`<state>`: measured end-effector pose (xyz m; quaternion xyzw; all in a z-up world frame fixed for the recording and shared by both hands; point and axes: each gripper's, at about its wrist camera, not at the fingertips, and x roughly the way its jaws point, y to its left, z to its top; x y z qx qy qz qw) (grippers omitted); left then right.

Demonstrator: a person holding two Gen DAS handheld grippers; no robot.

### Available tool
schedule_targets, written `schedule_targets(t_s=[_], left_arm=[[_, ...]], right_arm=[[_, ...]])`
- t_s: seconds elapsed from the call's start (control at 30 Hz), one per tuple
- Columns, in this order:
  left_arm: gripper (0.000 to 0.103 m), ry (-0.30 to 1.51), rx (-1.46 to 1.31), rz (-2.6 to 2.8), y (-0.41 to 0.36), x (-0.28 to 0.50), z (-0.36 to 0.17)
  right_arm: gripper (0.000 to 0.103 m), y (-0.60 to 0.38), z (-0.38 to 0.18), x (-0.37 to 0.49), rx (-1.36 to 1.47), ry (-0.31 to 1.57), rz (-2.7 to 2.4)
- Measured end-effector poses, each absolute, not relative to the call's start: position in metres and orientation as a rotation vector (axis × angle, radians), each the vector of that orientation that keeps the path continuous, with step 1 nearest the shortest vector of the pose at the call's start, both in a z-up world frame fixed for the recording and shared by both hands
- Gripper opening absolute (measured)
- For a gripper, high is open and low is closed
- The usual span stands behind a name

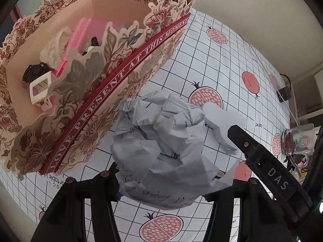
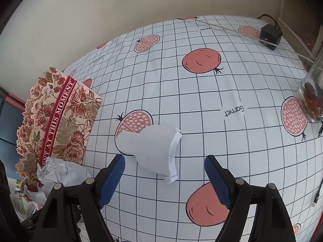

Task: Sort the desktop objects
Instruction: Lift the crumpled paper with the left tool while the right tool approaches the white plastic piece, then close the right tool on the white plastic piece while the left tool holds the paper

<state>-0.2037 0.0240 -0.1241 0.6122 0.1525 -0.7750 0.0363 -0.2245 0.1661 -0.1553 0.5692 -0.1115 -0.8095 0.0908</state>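
The left gripper is clenched on a crumpled ball of paper, grey-white with handwriting on it; the wad bulges up and forward from between the fingers and hides their tips. Ahead and to the left of those fingers sits the floral gift box with its red "AT THIS MOMENT" band, just beside the paper; I cannot tell whether they touch. Inside the box lie a white hair claw clip, a black clip, a pink comb and a bit of cream lace. The right gripper hovers released, its blue pads spread wide over the pomegranate-print tablecloth. Just ahead of them, nearer the left pad, lies a white sock, flat on the cloth and grasped by nothing. Far to the right of the fingers stands a glass jar, and beyond it at the far edge a black power adapter with its cable.
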Motion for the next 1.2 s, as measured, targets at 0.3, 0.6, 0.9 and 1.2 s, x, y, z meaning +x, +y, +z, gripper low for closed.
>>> schedule_targets(t_s=[0.3,0.6,0.9,1.2], left_arm=[[0.058,0.555,1.852,-2.34,0.012,-0.203,-0.126],[0.058,0.602,1.821,-2.277,0.008,-0.199,-0.134],[0.058,0.62,1.815,-2.253,0.005,-0.199,-0.138],[0.058,0.639,1.822,-2.233,0.003,-0.197,-0.141]], right_arm=[[0.084,0.152,-0.165,-0.238,1.692,-0.363,-2.387],[0.084,0.139,-0.171,-0.25,1.727,-0.413,-2.365],[0.085,0.115,-0.174,-0.253,1.759,-0.183,-2.426],[0.087,0.111,-0.176,-0.252,1.777,-0.1,-2.383]])
